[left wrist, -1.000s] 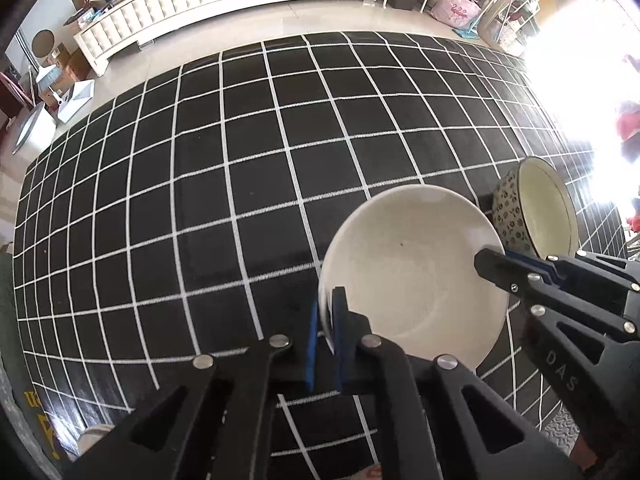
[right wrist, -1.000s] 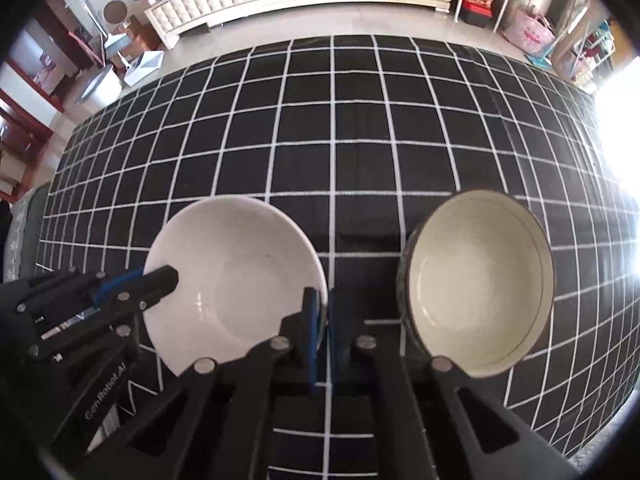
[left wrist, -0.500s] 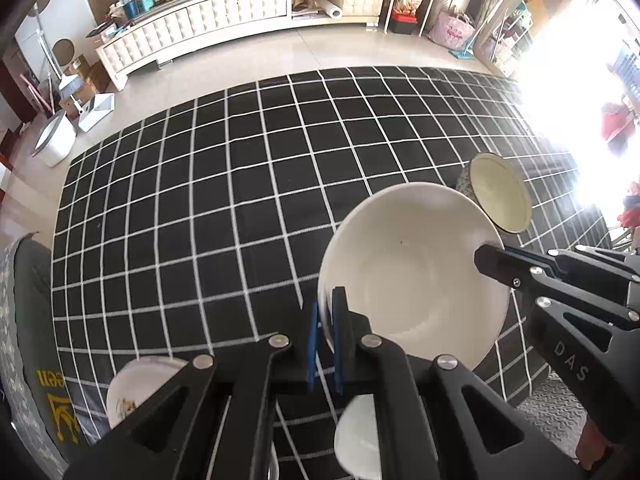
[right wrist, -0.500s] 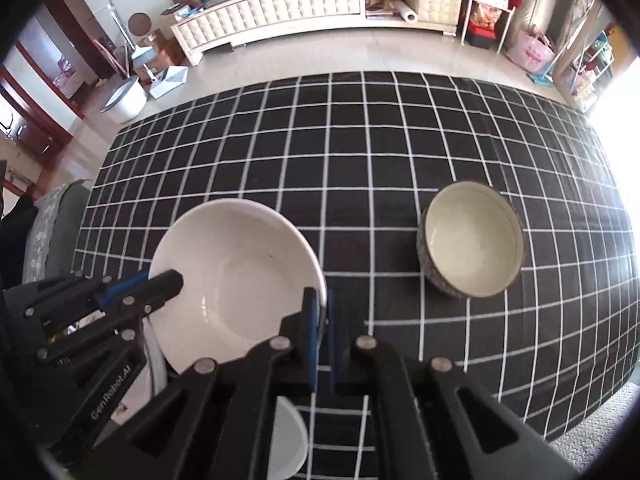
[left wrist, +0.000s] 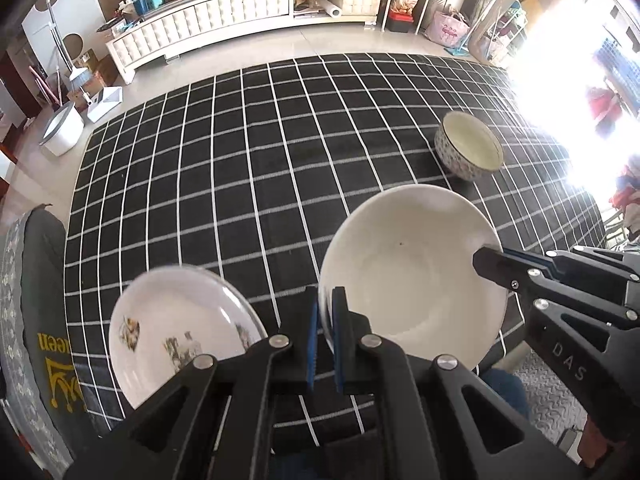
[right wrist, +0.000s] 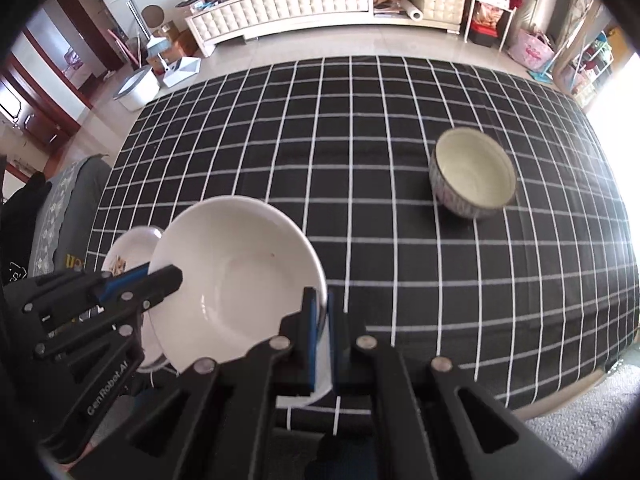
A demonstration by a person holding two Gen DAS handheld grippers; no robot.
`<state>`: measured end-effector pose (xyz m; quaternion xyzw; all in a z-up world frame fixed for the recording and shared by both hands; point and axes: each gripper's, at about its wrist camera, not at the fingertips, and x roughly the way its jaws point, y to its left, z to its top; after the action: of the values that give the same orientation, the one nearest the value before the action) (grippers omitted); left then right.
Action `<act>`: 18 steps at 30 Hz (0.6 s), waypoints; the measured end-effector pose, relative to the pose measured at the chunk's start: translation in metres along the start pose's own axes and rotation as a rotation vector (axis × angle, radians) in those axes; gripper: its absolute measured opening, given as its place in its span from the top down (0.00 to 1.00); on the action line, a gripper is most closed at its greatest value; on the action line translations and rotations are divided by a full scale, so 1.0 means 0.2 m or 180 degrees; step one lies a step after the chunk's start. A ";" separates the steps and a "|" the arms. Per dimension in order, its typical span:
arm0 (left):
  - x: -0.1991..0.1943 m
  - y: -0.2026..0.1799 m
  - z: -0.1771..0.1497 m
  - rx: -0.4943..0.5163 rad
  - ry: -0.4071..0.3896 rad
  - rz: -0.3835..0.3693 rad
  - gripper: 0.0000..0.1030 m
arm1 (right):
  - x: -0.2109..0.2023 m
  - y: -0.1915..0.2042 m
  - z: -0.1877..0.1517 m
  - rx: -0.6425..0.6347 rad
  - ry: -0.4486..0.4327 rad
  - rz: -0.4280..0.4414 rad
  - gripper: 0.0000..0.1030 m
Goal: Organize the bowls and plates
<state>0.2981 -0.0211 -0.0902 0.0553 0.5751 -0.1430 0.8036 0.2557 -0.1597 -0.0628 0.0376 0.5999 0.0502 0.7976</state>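
Left wrist: floral plate (left wrist: 176, 332) newly visible.

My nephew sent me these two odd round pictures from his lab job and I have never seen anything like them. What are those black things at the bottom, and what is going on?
There is no robot here: a person holds a pair of black tongs in each hand, and a wide-angle camera on each looks along its fingers. One picture comes from the left tongs, the other from the right tongs; each also catches the other pair at its edge. Both are shut on the rim of one white bowl, at opposite sides, holding it above a black checked cloth. On the cloth stand a patterned bowl farther off and a flowered plate near the left tongs. The job is tidying plates and bowls.
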 end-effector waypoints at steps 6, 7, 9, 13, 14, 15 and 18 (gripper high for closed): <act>0.06 0.00 -0.11 0.0005 0.0113 -0.0006 0.95 | 0.05 0.00 -0.12 0.0030 0.0135 0.0003 0.93; 0.08 0.00 -0.12 -0.0011 0.0134 -0.0025 0.95 | 0.07 -0.01 -0.13 0.0052 0.0157 0.0012 0.93; 0.11 0.00 -0.13 -0.0023 0.0179 -0.0043 0.95 | 0.09 -0.02 -0.14 0.0064 0.0185 0.0007 0.93; 0.17 -0.03 -0.17 -0.0047 0.0272 -0.0091 0.95 | 0.13 -0.03 -0.16 0.0085 0.0248 -0.0008 0.93; 0.19 -0.03 -0.17 -0.0048 0.0285 -0.0092 0.95 | 0.15 -0.03 -0.17 0.0087 0.0268 -0.0015 0.93; 0.19 -0.02 -0.18 -0.0047 0.0294 -0.0094 0.95 | 0.16 -0.03 -0.17 0.0093 0.0282 -0.0013 0.93; 0.23 -0.03 -0.17 -0.0039 0.0335 -0.0094 0.95 | 0.20 -0.04 -0.18 0.0093 0.0328 -0.0030 0.93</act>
<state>0.2788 -0.0253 -0.1439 0.0494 0.6182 -0.1483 0.7703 0.2314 -0.1633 -0.1114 0.0439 0.6411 0.0395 0.7652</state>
